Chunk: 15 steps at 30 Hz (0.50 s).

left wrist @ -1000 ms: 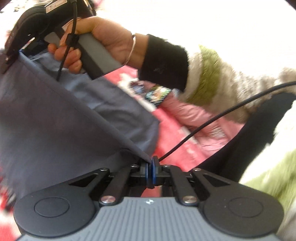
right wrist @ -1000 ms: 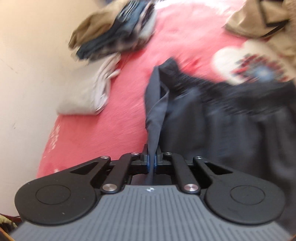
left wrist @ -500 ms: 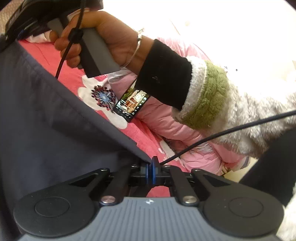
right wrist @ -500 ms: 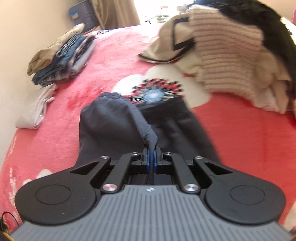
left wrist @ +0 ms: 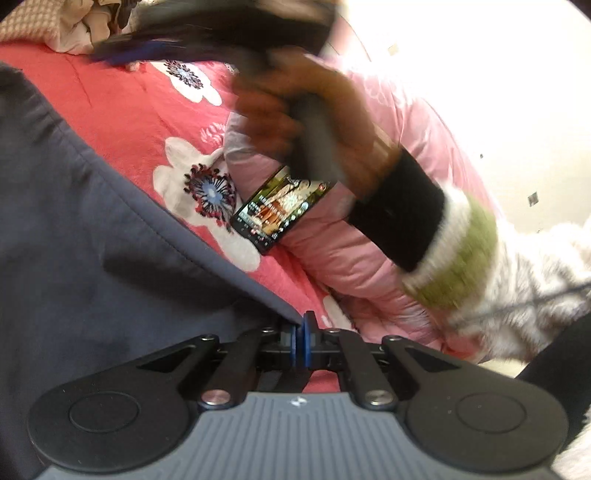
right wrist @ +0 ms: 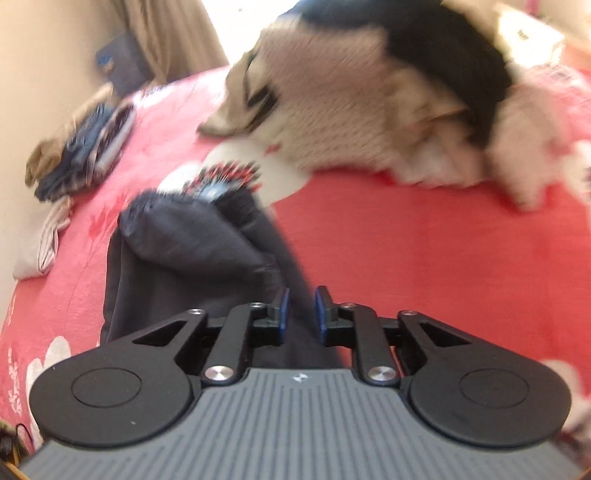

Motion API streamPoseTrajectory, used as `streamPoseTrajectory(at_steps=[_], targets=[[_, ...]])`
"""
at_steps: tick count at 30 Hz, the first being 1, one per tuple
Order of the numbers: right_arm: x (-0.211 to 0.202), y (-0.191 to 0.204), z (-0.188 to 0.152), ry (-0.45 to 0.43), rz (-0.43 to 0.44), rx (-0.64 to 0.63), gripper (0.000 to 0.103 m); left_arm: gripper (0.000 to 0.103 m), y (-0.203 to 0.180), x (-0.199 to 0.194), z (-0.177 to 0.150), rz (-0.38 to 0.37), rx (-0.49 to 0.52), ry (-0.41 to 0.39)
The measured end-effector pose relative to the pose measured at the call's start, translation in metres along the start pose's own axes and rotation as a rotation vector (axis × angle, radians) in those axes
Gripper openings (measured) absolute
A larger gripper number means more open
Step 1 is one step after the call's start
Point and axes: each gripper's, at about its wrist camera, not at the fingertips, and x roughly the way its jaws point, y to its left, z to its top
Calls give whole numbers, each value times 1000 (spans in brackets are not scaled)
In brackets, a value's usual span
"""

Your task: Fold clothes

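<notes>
Up close in the left wrist view, the left gripper (left wrist: 300,341) is pinched tight on a stitched edge of the dark garment (left wrist: 85,258), its blue pads pressed together with cloth between them. The garment spreads over the left side of the frame across a red bedspread (left wrist: 122,114) printed with white flowers. Beyond the seam, a phone (left wrist: 282,208) with a lit screen lies propped on a pink jacket (left wrist: 369,251) near the bed's right side. Above it, blurred, a hand (left wrist: 314,122) grips the handle of the right gripper; its wrist wears a black cuff (left wrist: 397,210) under a fleecy green-and-white sleeve (left wrist: 461,254). A pile of clothes (left wrist: 66,26) sits at the far edge.

Seen from the right wrist view, the right gripper (right wrist: 302,314) has its fingers parted, a clear gap between the blue pads, hovering above the garment (right wrist: 192,258) with nothing clamped. The garment lies on the bedspread (right wrist: 424,251) in a long folded strip running away from the camera, its far end bunched over a flower print. A blurred heap of pale and black clothes (right wrist: 369,110) covers the far right of the bed. Folded clothes (right wrist: 85,151) are stacked along the left edge by the wall, a white piece (right wrist: 44,247) below them.
</notes>
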Motion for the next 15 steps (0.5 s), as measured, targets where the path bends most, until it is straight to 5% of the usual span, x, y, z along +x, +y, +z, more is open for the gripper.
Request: streamPoseTrajectory(at_steps=[4, 8, 13, 15], targets=[[-88, -28, -28, -119, -120, 65, 31, 5, 8, 19, 20, -53, -1, 54], [-157, -39, -70, -144, -283, 112, 33, 5, 9, 83, 48, -58, 40, 197], [-167, -48, -116, -85, -303, 235, 35, 7, 27, 155, 62, 5, 43, 344], [-169, -51, -135, -59, -303, 288, 40, 18, 40, 173, 58, 21, 2, 391]])
